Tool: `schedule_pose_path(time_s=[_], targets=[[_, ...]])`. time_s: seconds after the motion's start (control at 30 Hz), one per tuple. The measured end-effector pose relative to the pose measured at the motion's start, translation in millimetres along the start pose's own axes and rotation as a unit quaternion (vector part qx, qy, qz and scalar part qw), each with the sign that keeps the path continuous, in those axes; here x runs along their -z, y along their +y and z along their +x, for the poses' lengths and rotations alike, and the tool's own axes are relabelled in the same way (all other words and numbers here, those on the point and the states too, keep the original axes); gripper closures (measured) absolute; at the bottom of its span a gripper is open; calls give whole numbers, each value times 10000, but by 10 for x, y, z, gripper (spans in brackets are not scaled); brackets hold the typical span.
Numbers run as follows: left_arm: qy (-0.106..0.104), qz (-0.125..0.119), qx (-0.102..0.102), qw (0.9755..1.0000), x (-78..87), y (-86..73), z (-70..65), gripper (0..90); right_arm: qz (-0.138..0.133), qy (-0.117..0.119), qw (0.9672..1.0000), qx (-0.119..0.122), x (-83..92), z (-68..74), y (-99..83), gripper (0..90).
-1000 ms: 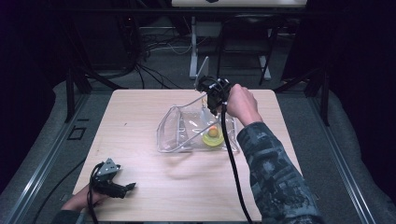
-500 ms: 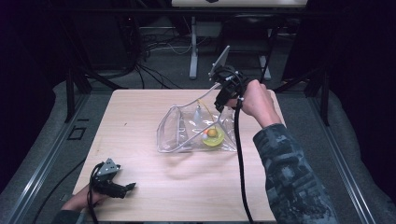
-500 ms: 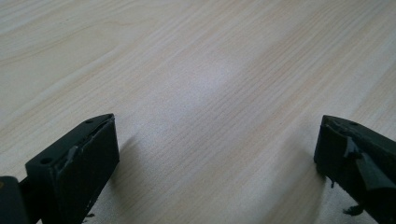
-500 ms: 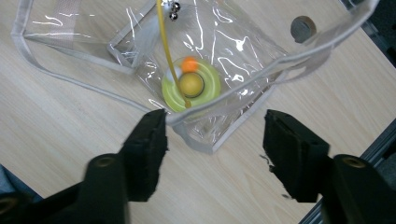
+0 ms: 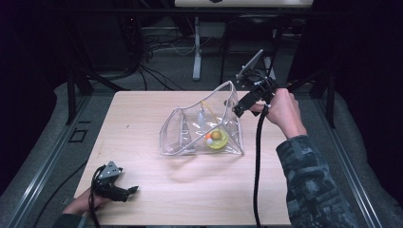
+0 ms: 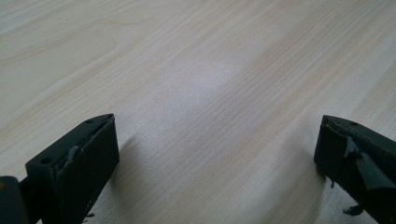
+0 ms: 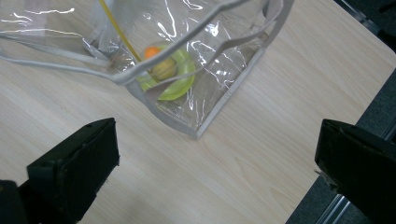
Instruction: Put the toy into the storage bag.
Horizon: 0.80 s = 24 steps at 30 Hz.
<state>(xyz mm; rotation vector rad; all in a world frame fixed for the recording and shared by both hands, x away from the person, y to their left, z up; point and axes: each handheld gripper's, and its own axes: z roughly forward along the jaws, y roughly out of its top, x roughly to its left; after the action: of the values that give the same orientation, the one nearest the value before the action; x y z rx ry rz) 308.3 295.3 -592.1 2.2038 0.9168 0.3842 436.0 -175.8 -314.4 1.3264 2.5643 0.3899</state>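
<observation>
Clear plastic bag (image 5: 202, 126) standing open on the middle of the bench (image 5: 142, 118), green and orange items (image 5: 215, 138) inside, right gripper (image 5: 241, 109) near its far corner, fingers just opened wide, nothing between, left gripper (image 5: 129, 191) low at near bench edge, fingers apart, empty.

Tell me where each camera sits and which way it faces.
High view: above the person's side, looking forward and down on the wooden table; forearms, left gripper, right gripper.
Left gripper view: rides the left gripper, facing bare tabletop between wide jaws.
Right gripper view: rides the right gripper, jaws just opened, nothing between, looking down at the clear plastic bag.
Shared: bag with the yellow-green dish.
</observation>
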Motion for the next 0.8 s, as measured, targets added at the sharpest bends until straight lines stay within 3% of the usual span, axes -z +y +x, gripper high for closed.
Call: schedule_pose_path(time_s=[0.43,0.8], targets=[[3,-2,9,10000,0,-1,-1,2,46,73,9991,-424,-193,-277,-504,0],[1,4,-18,10000,1,0,2,2,292,118,9970,-705,-379,-466,-955,0]])
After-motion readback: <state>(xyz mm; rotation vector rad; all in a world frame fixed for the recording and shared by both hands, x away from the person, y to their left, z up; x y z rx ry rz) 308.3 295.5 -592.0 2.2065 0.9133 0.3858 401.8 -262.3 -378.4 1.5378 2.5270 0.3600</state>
